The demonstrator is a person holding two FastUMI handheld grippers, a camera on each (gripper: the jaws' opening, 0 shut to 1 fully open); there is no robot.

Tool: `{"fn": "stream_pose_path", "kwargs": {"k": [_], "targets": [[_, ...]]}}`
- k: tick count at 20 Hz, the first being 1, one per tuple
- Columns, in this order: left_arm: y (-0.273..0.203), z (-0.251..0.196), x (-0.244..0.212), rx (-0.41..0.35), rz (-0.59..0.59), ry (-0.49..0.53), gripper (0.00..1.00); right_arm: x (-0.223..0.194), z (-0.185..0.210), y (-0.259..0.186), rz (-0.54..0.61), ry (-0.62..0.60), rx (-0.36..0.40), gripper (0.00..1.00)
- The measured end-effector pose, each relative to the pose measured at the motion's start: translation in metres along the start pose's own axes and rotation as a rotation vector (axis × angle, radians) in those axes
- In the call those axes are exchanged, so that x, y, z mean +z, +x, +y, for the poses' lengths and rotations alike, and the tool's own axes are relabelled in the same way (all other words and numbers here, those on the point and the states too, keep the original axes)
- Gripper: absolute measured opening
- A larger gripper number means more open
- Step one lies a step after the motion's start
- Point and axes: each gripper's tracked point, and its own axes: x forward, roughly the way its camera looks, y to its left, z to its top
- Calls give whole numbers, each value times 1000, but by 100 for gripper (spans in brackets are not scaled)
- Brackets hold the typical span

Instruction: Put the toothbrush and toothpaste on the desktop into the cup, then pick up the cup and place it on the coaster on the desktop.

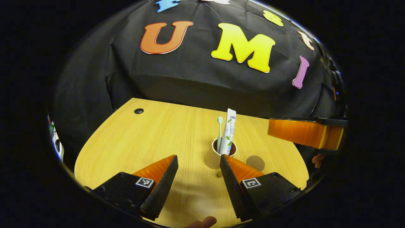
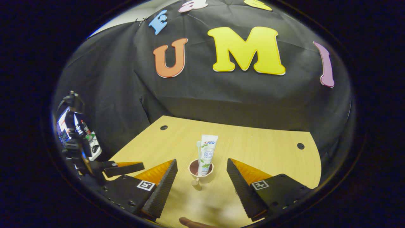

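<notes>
Both sets of jaws are spread wide with nothing between them. The left gripper (image 1: 198,169) hangs low over the desk (image 1: 152,136) with the cup (image 1: 218,155) just beyond its fingertips, slightly toward its right finger. The right gripper (image 2: 201,174) sits a little farther back, with the cup (image 2: 200,172) centred in its gap.

The toothbrush (image 1: 219,133) and toothpaste (image 1: 228,131) are both standing in the cup already, the tube leaning a bit and poking up well above the rim. The round coaster (image 1: 255,162) lies on the desk just beside the cup, and in the left gripper view the cup stands next to it, not on it. So by my read, what's left is moving the cup onto the coaster.

What could go wrong: that cup looks top-heavy with 2 tall things sticking out. Pinch it off-centre or too high and it could tip or spill the tube. A finger bumping the toothpaste on the way in would do the same. The coaster is small too, so a sloppy set-down could leave the cup hanging off its edge.
</notes>
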Motion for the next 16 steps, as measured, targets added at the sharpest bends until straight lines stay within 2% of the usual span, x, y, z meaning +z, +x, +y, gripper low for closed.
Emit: {"fn": "stream_pose_path", "kwargs": {"k": [2, 6, 7, 8, 9, 12, 16], "targets": [[10, -9, -3, -16, 28, -11, 86, 0, -6, -24, -14, 10, 15, 96], [33, -17, -5, 5, 108, 13, 86, -3, -36, -68, -59, 23, -20, 96], [38, -22, -9, 0, 149, 21, 96, -5, -43, -77, -64, 37, -30, 96], [45, -28, -12, -12, 183, 25, 96, -8, -52, -86, -68, 54, -39, 96], [50, -36, -15, -30, 219, 27, 86, -12, -60, -93, -70, 67, -45, 96], [65, -47, -30, -16, 348, 47, 86, -22, -78, -112, -81, 115, -35, 96], [90, -50, -45, 39, 503, 39, 86, -40, -115, -126, -80, 174, -69, 96]]}}
